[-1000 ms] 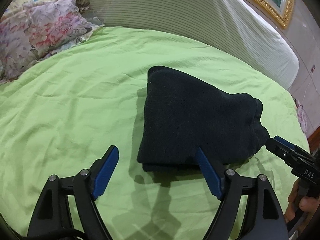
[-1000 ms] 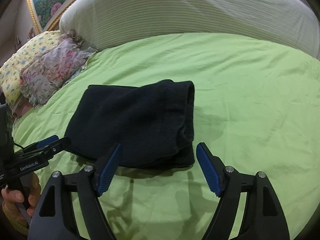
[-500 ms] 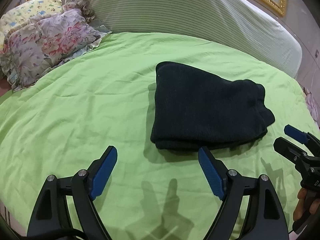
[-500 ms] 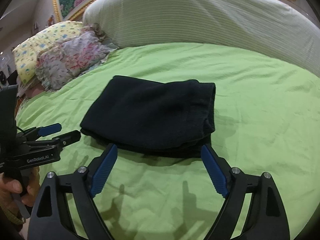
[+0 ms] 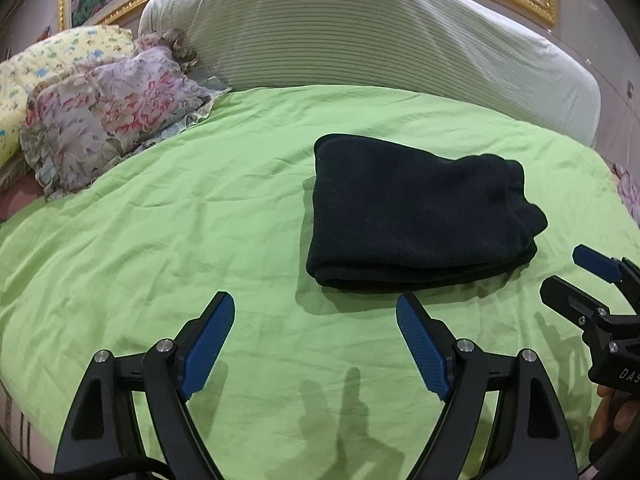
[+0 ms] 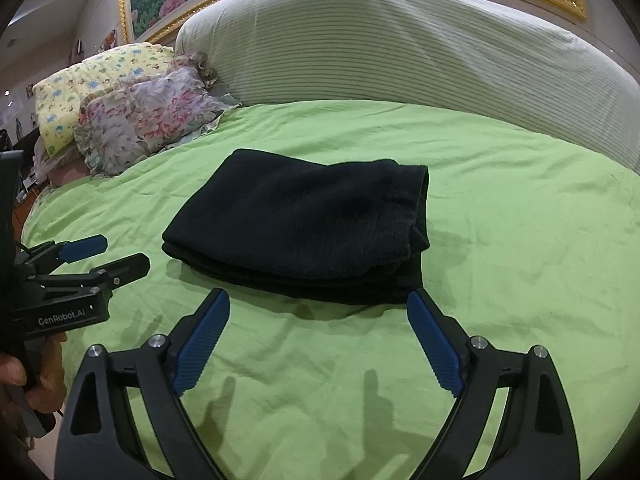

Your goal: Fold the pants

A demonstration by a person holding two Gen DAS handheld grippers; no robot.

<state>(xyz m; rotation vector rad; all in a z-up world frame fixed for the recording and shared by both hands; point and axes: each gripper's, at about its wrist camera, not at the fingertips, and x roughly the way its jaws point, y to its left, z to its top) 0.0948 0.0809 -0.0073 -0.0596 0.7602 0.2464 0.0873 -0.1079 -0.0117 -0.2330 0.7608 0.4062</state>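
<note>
Pants [image 5: 416,224] folded, nothing left but to withdraw.
Compact bundle at my twelve o'clock; left gripper [image 5: 316,320] and right gripper [image 6: 320,320] spread wide, empty.

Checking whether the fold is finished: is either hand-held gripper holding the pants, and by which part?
Nothing is held. The left hand-held gripper and right hand-held gripper are both open, short of the folded pants on the bed.

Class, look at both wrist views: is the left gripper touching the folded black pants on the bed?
Apart. The left wrist view shows green sheet between the open left gripper and the pants.
</note>
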